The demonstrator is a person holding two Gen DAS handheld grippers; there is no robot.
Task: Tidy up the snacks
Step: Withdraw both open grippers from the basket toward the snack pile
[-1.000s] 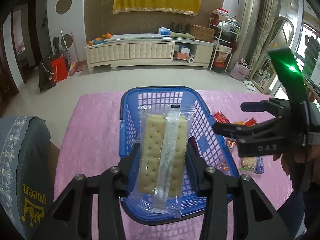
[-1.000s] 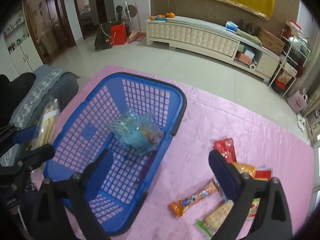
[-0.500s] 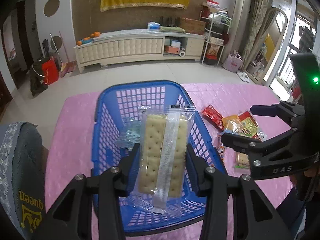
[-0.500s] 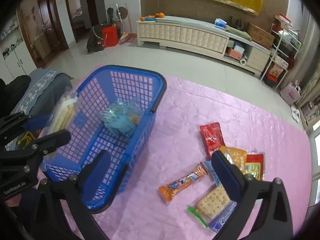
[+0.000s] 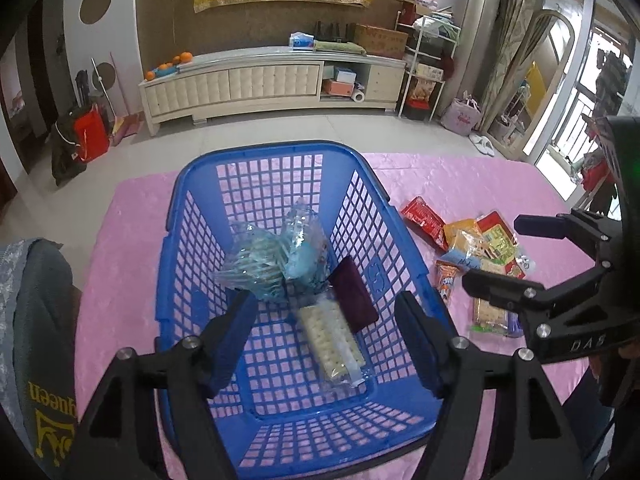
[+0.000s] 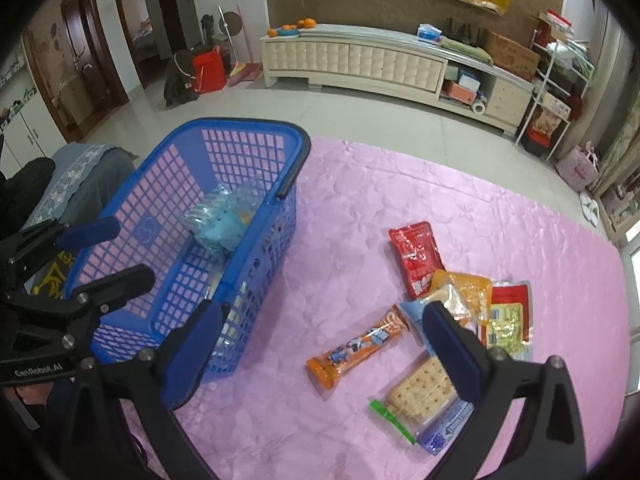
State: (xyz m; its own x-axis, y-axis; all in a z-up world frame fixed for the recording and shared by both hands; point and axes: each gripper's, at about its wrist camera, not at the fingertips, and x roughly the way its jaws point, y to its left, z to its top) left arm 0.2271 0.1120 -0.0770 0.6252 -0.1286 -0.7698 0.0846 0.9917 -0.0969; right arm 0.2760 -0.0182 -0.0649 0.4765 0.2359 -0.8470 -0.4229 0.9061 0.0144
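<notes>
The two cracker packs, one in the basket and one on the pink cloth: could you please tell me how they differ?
The cracker pack in the basket is long and narrow, in the blue basket; the cracker pack on the cloth looks squarer, on the pink cloth. The second has a green end strip; the first shows none. Both have clear wrappers.

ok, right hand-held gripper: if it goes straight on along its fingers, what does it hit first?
Probably the orange snack bar on the pink tablecloth; it lies centred between the open fingers of the right hand-held gripper. The cracker pack sits just right of that line. Depth is unclear.
</notes>
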